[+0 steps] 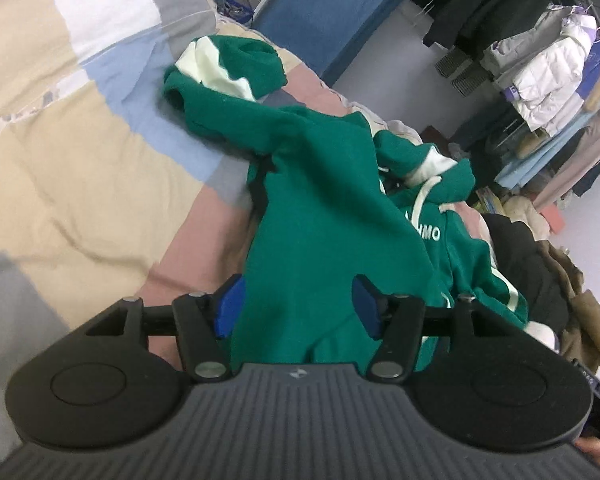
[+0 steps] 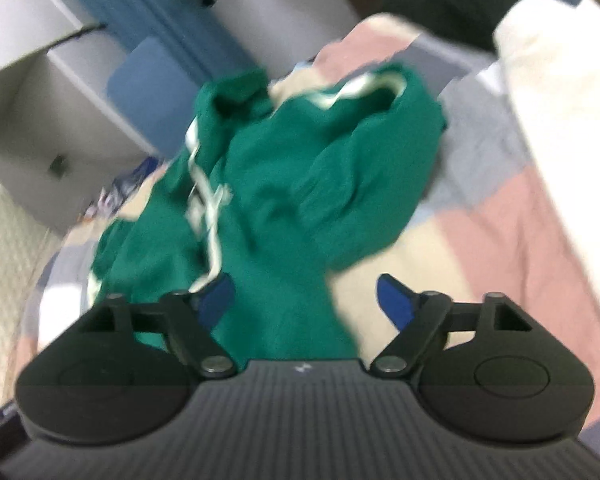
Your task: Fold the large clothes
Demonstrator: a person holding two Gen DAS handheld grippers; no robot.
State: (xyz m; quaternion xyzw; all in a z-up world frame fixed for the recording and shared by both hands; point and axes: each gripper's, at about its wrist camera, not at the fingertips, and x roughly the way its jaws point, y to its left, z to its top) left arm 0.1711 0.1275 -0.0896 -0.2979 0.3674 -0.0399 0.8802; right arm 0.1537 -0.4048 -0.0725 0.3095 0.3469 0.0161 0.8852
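A green hoodie (image 1: 320, 208) with white stripes, white drawstrings and white lettering lies crumpled on the patchwork bed cover (image 1: 80, 152). One sleeve (image 1: 228, 68) stretches away toward the far edge of the bed. My left gripper (image 1: 298, 306) hovers over the near part of the hoodie, its blue pads (image 1: 230, 308) wide apart and pressing on nothing. The blurred right wrist view shows the same hoodie (image 2: 284, 184) bunched up. My right gripper (image 2: 306, 300) is open above its near edge, with green cloth below the gap and no grip on it.
Blue cushions (image 1: 320, 12) lean beyond the bed. A rack of hanging coats and jackets (image 1: 540, 60) fills the right side. Dark and brown garments (image 1: 548, 272) are piled at the bed's right edge. White shelving (image 2: 48, 92) and a cream garment (image 2: 560, 100) border the bed.
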